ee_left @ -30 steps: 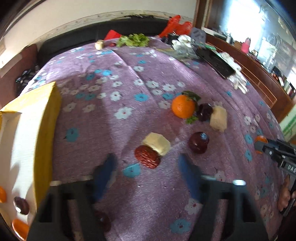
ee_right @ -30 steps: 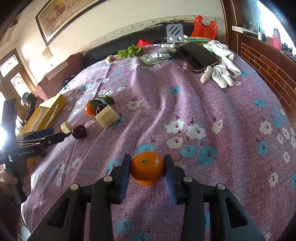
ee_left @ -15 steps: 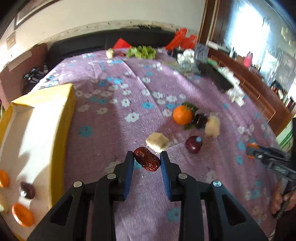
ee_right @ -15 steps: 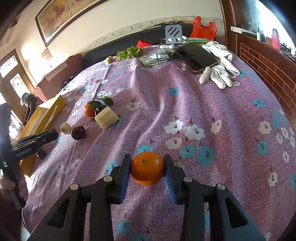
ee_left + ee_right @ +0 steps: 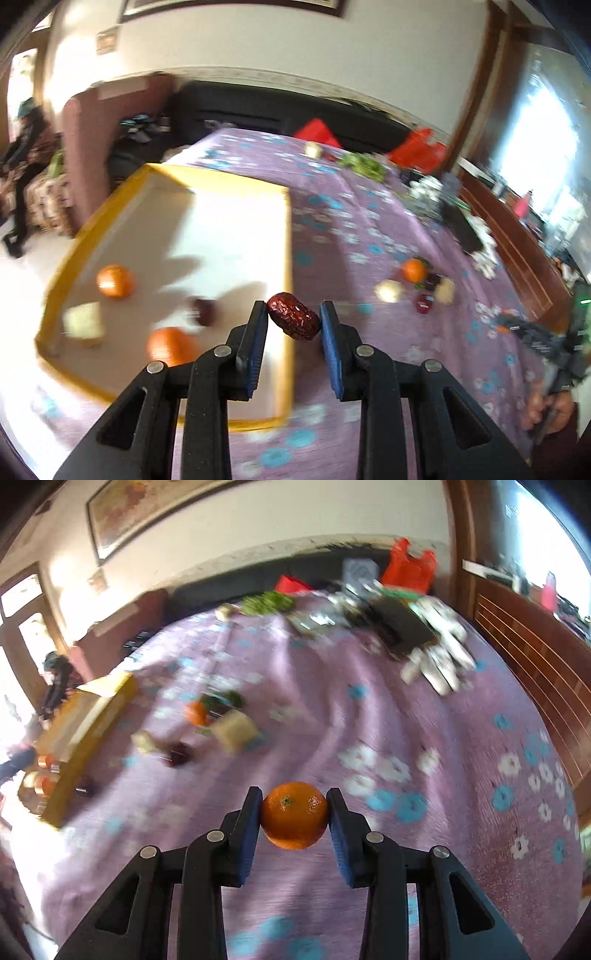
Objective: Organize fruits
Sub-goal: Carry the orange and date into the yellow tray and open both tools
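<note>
Jaws of left gripper (image 5: 293, 317) clamp a red date (image 5: 293, 315), long axis tilted, upper end left, lower end right, held above the yellow box (image 5: 288, 258) right wall. Right gripper (image 5: 294, 814) pinches an orange (image 5: 294, 815) over the purple floral cloth (image 5: 461, 794).

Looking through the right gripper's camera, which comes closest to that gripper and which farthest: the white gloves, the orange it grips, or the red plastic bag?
1. The orange, clamped between the right gripper's pads.
2. The white gloves, upper right on the purple cloth.
3. The red plastic bag, at the table's far edge.
</note>
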A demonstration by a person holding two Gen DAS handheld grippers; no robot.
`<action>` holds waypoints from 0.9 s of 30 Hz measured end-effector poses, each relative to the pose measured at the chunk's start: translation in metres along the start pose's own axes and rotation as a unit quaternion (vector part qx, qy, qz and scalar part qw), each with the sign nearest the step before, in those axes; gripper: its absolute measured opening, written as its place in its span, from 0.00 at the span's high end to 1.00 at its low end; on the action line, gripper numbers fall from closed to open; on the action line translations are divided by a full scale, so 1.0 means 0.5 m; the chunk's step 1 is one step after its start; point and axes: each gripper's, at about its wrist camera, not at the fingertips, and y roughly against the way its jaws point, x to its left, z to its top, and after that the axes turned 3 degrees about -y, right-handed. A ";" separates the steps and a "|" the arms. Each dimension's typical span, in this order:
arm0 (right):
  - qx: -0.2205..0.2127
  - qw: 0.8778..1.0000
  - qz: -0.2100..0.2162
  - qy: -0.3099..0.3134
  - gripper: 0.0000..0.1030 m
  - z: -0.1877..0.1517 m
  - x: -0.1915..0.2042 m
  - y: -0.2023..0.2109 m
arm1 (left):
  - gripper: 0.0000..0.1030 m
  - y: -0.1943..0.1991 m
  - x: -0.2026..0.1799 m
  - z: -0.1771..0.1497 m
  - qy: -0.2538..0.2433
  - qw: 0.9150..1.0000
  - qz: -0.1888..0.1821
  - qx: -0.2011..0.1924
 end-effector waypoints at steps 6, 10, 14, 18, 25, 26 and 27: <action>-0.015 0.995 0.082 0.058 0.62 0.071 0.157 0.054 | 0.73 0.031 0.104 -0.006 0.044 0.998 0.052 -0.014; 0.017 0.984 0.153 0.086 0.62 0.096 0.295 0.020 | 0.73 0.020 0.146 -0.022 0.059 0.996 0.073 -0.001; 0.050 0.972 0.189 0.129 0.61 0.073 0.431 -0.038 | 0.73 -0.002 0.191 -0.034 0.078 0.994 0.073 0.015; 0.095 0.959 0.213 0.162 0.61 0.036 0.552 -0.111 | 0.73 -0.027 0.220 -0.036 0.085 0.993 0.076 0.033; 0.138 0.946 0.185 0.225 0.61 -0.043 0.675 -0.196 | 0.73 -0.052 0.234 -0.042 0.090 0.993 0.069 0.046; 0.140 0.945 0.180 0.234 0.61 -0.050 0.683 -0.203 | 0.71 -0.052 0.235 -0.042 0.093 0.992 0.067 0.046; 0.139 0.944 0.179 0.239 0.61 -0.056 0.687 -0.207 | 0.69 -0.052 0.235 -0.040 0.097 0.992 0.064 0.046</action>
